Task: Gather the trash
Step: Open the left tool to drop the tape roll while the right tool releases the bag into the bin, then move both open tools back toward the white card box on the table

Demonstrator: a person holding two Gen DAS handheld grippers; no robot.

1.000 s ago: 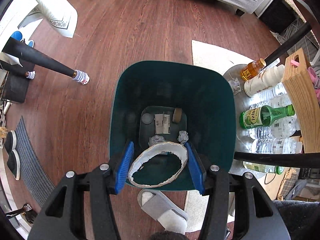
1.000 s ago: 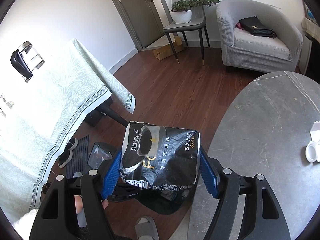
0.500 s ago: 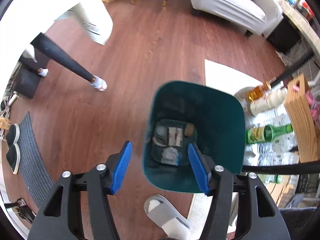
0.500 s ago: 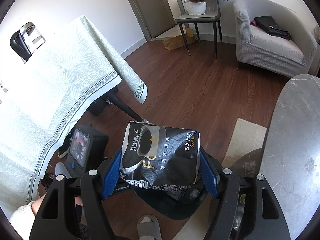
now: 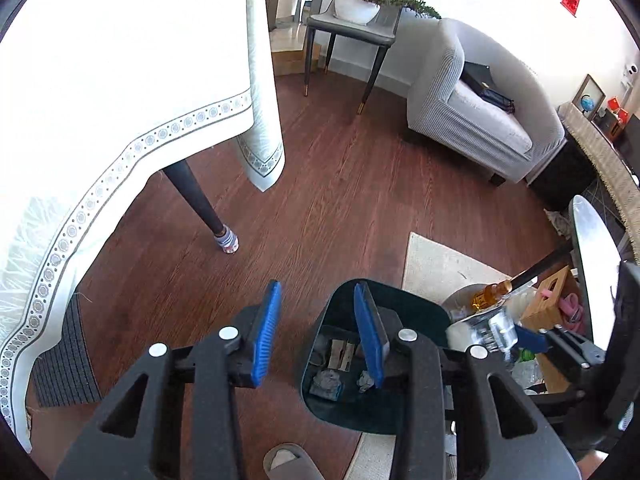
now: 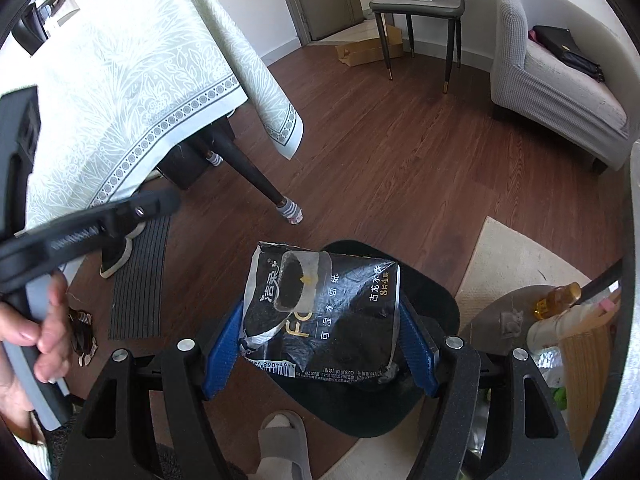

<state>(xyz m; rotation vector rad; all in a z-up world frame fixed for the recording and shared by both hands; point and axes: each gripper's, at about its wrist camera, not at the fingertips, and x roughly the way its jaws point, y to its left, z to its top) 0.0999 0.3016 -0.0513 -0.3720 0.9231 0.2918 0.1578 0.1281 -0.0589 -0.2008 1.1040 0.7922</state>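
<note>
One paper ring now dropped in the teal bin (image 5: 416, 312); left gripper (image 5: 320, 334) empty, narrowing; right gripper (image 6: 320, 340) clenches black tissue packet (image 6: 324, 312) above bin, next to drop.

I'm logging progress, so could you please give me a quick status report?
Left gripper empty, jaws just closing. Right gripper shut on black wrapper, above green bin. Nothing blocking.

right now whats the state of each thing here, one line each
left hand-held gripper: empty, jaws just been closing, a gap between them
right hand-held gripper: shut on the black wrapper
black wrapper: crumpled, torn open, held over the bin
bin: upright, no lid, paper scraps at the bottom
amber bottle: upright, capped
potted plant: upright on the chair
</note>
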